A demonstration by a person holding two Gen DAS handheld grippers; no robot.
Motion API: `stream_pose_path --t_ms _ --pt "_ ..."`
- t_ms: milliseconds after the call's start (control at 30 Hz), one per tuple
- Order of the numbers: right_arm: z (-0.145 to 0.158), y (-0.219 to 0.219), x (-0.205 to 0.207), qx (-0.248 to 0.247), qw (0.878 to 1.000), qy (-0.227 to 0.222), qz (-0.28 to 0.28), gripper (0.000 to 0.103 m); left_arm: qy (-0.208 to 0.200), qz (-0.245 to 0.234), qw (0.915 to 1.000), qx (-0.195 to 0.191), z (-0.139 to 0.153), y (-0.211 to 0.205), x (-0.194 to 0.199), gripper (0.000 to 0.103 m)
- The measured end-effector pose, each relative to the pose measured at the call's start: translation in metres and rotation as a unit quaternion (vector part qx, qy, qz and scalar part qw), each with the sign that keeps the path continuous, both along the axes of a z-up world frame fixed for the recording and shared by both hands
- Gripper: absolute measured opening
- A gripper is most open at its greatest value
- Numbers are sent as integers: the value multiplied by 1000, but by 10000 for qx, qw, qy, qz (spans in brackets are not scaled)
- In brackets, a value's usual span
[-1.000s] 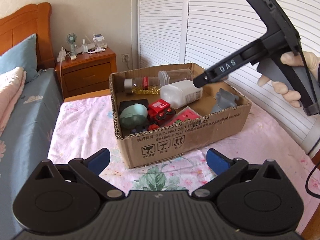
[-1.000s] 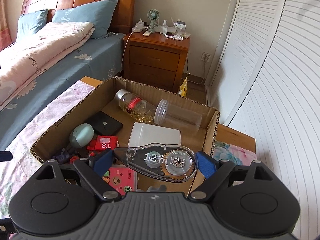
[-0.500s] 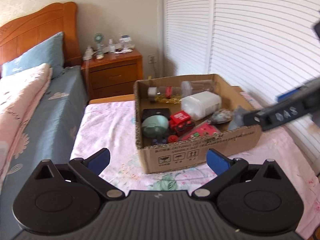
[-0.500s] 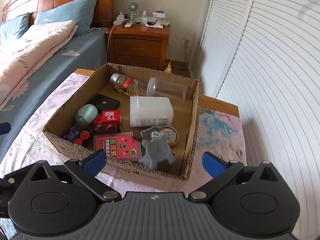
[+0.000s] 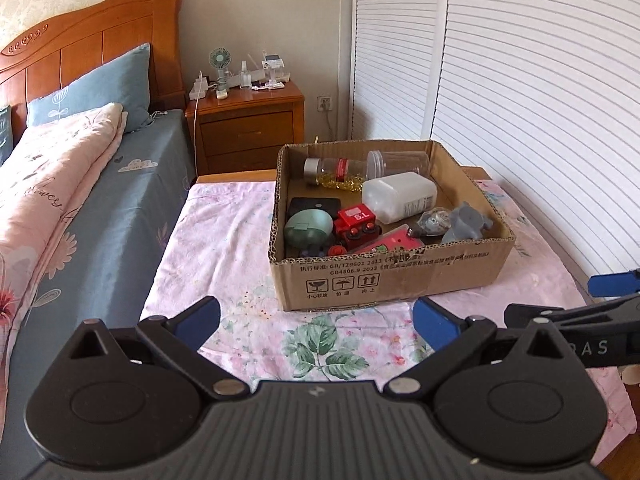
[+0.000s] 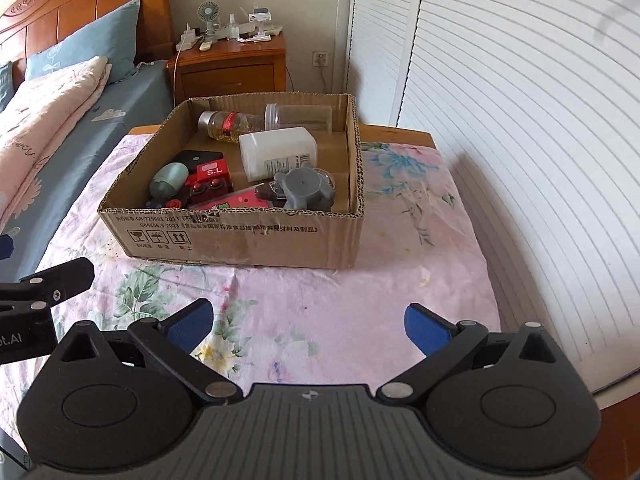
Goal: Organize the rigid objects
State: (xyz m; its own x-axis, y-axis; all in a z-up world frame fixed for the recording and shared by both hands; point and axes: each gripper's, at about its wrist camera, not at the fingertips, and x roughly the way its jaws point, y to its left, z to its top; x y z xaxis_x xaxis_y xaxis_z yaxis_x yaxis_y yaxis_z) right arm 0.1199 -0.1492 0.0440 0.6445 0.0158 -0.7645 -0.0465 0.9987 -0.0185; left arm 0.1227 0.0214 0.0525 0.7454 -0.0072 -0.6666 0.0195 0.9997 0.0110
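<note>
The cardboard box is raw brown corrugated paperboard, matt, with a ragged fluted rim and black print. Inside it, a white bottle looks like cloudy matt plastic, a clear jar is glossy see-through plastic, and a small bottle carries a dull metal cap. The red toy train shines like lacquer. The floral sheet is soft, creased cloth. The nightstand and headboard are varnished, glossy wood. Each tool has matt black plastic arms with blue pads.
</note>
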Motion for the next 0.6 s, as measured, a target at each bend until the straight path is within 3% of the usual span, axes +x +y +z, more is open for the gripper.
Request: stream_pose_path --t_ms 233,600 --pt "19 -2 -12 45 9995 -294 -89 103 -187 -17 9998 105 18 -4 -8 102" --pt "21 -1 -15 76 9993 -340 -158 103 -160 68 9998 111 17 -4 -8 102"
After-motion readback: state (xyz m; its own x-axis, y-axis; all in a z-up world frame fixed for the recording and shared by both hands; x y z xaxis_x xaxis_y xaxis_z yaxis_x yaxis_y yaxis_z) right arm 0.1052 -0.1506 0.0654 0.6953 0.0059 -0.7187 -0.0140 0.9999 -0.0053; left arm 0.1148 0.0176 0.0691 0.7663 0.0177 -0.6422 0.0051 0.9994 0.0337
